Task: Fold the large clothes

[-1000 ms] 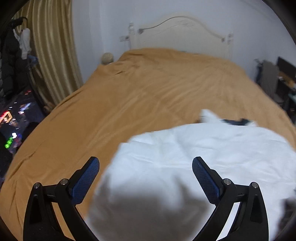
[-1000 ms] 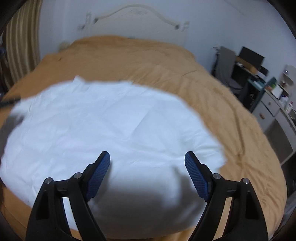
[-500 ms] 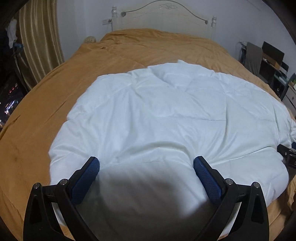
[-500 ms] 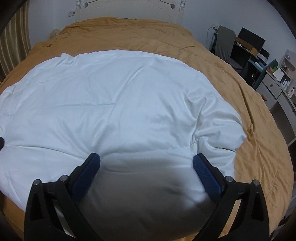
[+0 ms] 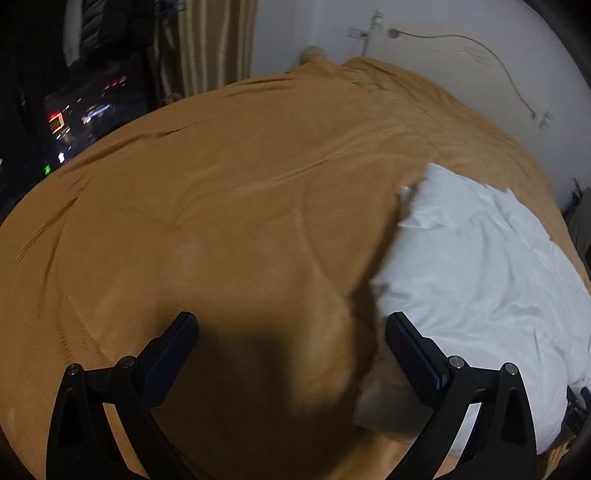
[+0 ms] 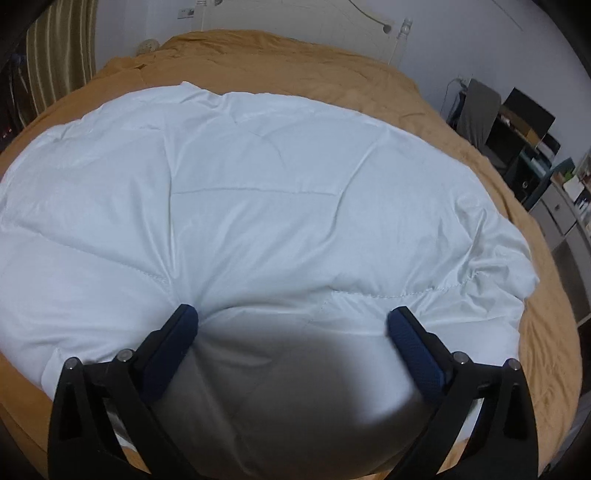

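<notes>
Spread flat across an orange-brown bedspread [image 6: 332, 59] on the bed: a white padded garment [image 6: 258, 192], quilted in stitched panels, creased toward its right edge. Near edge of it bulging up between the fingers of the right gripper [image 6: 291, 332], jaws wide apart and no pad seen clamping the fabric, though the left blue pad [image 6: 173, 343] sits against a pucker in the cloth. Right pad [image 6: 413, 354] just at the surface too.

Over bare bedspread [image 5: 221, 221] to the left of the garment: the left gripper [image 5: 291, 343], jaws spread wide with nothing between them. White garment [image 5: 480, 277] to its right in this view, its near left corner just behind the right finger [image 5: 417, 362]; picture blurred here, so contact impossible to tell.

Beyond the bed: white headboard [image 6: 295, 18] against a pale wall, striped curtain [image 6: 59, 55] on the left, dark chair [image 6: 476, 110] and cluttered shelves on the right.
</notes>
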The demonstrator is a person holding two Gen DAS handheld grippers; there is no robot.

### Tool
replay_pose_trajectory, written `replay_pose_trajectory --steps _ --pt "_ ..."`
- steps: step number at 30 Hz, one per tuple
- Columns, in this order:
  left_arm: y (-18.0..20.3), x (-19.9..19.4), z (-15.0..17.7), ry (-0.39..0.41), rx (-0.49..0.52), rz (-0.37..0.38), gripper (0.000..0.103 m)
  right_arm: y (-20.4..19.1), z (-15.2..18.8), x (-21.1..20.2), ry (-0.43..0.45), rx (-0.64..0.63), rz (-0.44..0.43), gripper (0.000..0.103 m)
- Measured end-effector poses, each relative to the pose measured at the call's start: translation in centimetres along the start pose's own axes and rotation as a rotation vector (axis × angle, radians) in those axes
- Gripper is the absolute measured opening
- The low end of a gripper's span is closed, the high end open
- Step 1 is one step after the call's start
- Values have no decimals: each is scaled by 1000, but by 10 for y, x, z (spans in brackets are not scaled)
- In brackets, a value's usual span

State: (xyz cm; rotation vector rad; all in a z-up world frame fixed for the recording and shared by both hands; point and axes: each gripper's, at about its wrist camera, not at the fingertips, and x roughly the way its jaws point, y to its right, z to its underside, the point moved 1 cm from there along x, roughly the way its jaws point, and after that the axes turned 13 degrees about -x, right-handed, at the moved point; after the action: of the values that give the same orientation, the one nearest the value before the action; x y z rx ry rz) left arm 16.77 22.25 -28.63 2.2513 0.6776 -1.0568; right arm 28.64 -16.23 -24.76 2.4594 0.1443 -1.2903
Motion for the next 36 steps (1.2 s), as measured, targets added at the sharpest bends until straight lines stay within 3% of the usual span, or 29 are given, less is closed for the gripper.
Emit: replay_pose_trajectory --steps 1,2,5,8,9,11,13,15,19,22,29,31,32,33,36 --pt "-7 -5 -3 7 -24 -8 100 3 -1 0 -8 10 -8 103" --pt "-11 -12 -4 6 -45 40 100 3 -1 1 -12 12 -5 103" --pt "-4 -31 4 -44 -87 260 101 -5 0 0 -3 -9 33 103" --pt "3 -28 20 -237 -186 551 101 -6 -1 1 -9 -4 21 103" --pt "3 -20 26 -315 -235 611 101 -6 0 1 -10 0 15 103" --pt "-5 1 32 -438 -361 663 101 -4 1 1 -7 4 6 103" --pt "-18 22 35 -519 -505 680 101 -4 1 1 -6 8 2 103" --pt "-26 28 37 -525 -578 695 101 -5 2 1 -6 7 5 103" --pt "-6 27 33 -498 -506 744 102 -6 2 1 -7 9 4 103" --pt "23 38 29 -493 -436 733 102 -5 2 1 -8 10 6 103" --pt "54 64 25 -492 -434 707 102 -6 1 2 -8 14 2 103" --pt "51 64 26 -490 -482 718 89 -5 1 2 -6 17 0 103" --pt "47 63 26 -483 -485 711 62 -6 1 2 -9 18 -1 103" --pt "46 62 26 -481 -465 707 47 -6 1 2 -8 17 -1 103" --pt "44 52 26 -445 -381 705 35 -5 2 -1 -2 27 -8 103"
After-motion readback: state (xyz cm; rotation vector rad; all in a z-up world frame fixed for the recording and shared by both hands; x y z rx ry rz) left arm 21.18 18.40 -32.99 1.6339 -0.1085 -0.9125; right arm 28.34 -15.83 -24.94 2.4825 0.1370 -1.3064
